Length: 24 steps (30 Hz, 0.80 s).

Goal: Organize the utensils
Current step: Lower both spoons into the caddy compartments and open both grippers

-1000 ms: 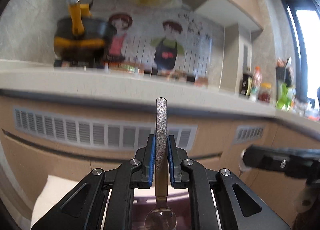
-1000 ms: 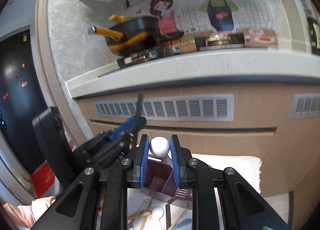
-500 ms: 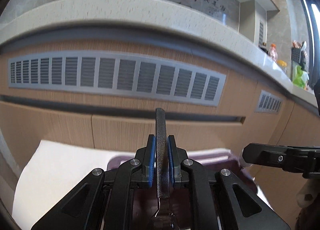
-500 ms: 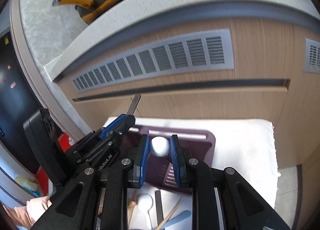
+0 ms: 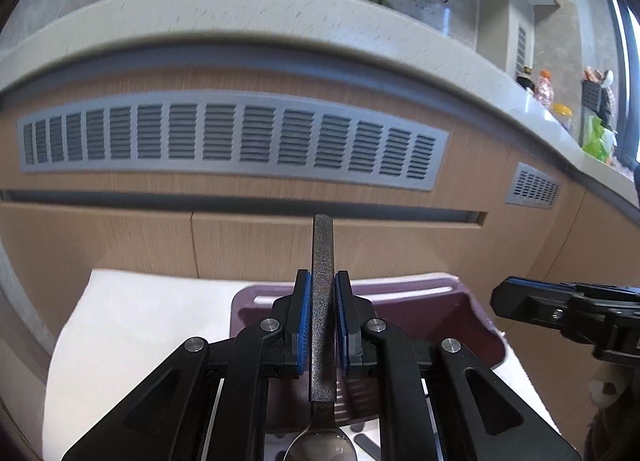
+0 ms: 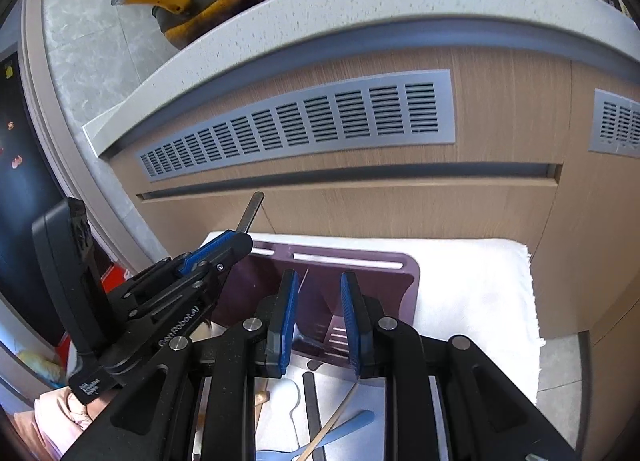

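A metal spoon (image 5: 322, 325) is clamped upright in the left gripper (image 5: 322, 321) at lower centre; it is best lowered straight into the purple caddy (image 6: 356, 261), while the right gripper (image 6: 319, 321) is held apart, seemingly empty.

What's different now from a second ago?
Both tools came down toward the purple organizer on the white cloth. The white round thing that sat in the right tool no longer shows there. Unchanged: the left tool grips the spoon by its dark handle.
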{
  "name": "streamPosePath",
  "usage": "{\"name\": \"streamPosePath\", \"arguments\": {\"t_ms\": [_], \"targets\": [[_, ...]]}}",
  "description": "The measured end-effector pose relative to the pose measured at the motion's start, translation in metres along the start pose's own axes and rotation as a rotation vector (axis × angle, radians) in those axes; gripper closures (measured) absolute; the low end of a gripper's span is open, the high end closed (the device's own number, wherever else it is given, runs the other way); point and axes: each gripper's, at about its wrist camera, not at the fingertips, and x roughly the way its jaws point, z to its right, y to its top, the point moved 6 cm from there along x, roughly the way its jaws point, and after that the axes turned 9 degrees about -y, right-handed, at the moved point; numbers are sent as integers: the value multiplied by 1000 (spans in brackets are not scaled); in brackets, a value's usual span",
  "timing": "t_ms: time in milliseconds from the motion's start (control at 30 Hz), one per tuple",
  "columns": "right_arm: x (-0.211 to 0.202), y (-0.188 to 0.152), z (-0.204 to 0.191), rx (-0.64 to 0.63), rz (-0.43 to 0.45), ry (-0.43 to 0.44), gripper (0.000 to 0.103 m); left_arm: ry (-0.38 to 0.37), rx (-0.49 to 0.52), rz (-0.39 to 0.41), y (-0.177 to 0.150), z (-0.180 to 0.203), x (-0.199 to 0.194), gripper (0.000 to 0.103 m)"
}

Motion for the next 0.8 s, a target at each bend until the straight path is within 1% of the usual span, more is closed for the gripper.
{"name": "streamPosePath", "arguments": {"t_ms": [33, 100, 167, 233, 267, 367, 500, 567, 633, 700, 733, 800], "targets": [[-2, 1, 1, -2, 10, -3, 82, -7, -1, 4, 4, 1, -1, 91], [-6, 2, 2, -10, 27, -16, 82, -27, -17, 49, 17, 4, -9, 91], [-9, 3, 5, -8, 35, -15, 82, -55, -37, 119, 33, 6, -19, 91], [-11, 4, 9, -1, 41, -7, 82, -63, -39, 197, 52, 10, -27, 91], [-11, 4, 11, 0, 46, -5, 82, -60, -37, 213, 57, 11, -28, 91], [-11, 2, 18, -6, 61, -8, 82, -2, 9, 273, 62, 17, -24, 91], [-3, -2, 25, -7, 62, 7, 82, 97, 80, 359, 51, 23, -20, 91], [1, -5, 27, -9, 61, 9, 82, 144, 118, 381, 43, 27, -11, 91], [5, -7, 29, -12, 60, 10, 82, 171, 139, 373, 38, 28, 1, 91], [7, -9, 32, -7, 57, 15, 82, 177, 131, 340, 32, 24, 11, 89], [8, -10, 33, -4, 55, 16, 82, 181, 125, 335, 30, 22, 13, 89], [10, -11, 35, -1, 52, 12, 82, 197, 101, 328, 27, 14, 16, 86]]}}
